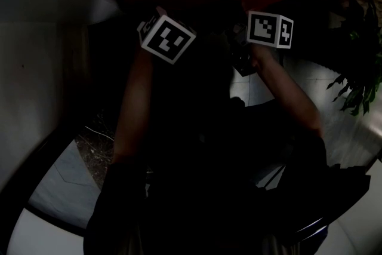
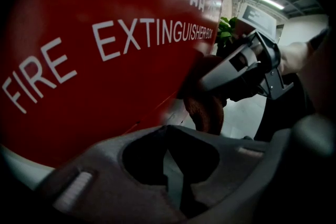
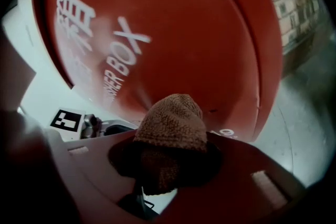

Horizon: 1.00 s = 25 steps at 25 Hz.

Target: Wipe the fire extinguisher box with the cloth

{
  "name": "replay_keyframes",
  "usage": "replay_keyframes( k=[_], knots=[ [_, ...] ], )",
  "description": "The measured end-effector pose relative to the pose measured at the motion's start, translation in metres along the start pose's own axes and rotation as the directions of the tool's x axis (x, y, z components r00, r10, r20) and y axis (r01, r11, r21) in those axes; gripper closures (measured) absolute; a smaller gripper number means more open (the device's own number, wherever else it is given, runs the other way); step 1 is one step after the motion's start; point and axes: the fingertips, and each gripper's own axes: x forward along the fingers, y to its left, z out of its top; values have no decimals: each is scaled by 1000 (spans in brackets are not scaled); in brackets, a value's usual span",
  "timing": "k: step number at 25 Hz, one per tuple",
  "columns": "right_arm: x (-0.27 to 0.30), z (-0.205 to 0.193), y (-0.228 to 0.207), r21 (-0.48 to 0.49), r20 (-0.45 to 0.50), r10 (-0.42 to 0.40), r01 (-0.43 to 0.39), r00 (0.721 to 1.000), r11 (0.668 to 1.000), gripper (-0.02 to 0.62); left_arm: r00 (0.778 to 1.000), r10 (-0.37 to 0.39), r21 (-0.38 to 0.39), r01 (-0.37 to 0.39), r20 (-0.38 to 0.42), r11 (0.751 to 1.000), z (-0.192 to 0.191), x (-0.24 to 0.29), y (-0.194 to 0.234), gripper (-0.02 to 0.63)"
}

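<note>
Brown cloth (image 3: 170,126), red box (image 2: 79,107) lettered "FIRE EXTINGUISHER BOX"

Red, white-lettered box (image 2: 105,92); brown knitted cloth (image 3: 170,123)

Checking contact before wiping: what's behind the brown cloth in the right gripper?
The red fire extinguisher box stands behind the brown knitted cloth in the right gripper. The cloth covers any contact spot.

My left tongs (image 2: 167,132) sit closed, empty; my right tongs (image 3: 173,165) pinch the cloth (image 3: 170,118). My left forearm (image 1: 128,110) and right forearm (image 1: 286,89) reach toward top centre.
</note>
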Motion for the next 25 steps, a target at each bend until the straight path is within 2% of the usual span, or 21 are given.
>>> replay_keyframes(
  k=[16,25],
  knots=[
    [-34,36,80,-76,78,144,-138,986,988,474,1000,-8,6,8,10,1000,2,0,-4,603],
    [-48,50,116,-134,112,250,-235,962,963,474,1000,-3,18,3,11,1000,3,-1,-5,603]
  ],
)
